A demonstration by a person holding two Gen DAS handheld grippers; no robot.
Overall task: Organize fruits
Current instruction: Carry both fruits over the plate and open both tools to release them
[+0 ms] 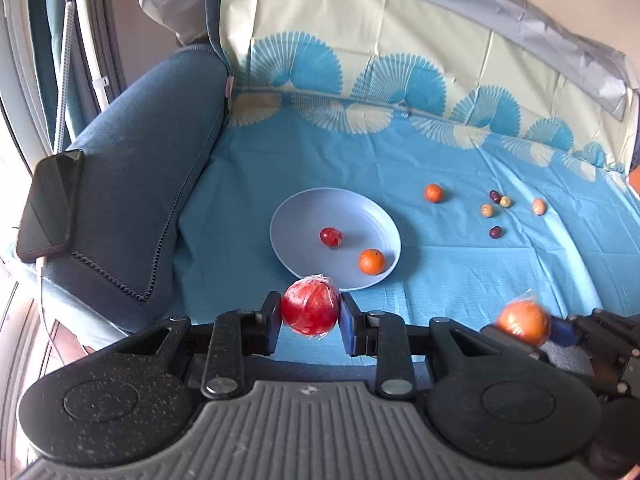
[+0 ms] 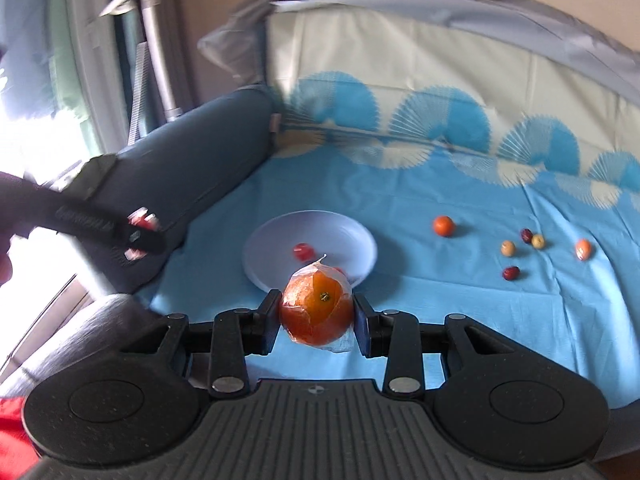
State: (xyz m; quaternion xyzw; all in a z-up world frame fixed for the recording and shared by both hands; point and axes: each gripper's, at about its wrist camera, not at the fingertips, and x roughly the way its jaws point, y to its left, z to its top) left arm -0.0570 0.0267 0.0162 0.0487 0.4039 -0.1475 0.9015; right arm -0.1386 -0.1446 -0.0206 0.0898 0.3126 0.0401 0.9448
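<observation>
1. Left gripper (image 1: 310, 318) clamps a wrapped red apple (image 1: 309, 306) – at 6 o'clock from the plate (image 1: 304, 208).
2. Right gripper (image 2: 316, 320) clamps a wrapped orange (image 2: 316, 312) – small fruits lie at the plate's 3 o'clock.

Blue cloth (image 1: 460, 280) bears plate (image 1: 304, 216), scattered fruits (image 1: 434, 193).
</observation>
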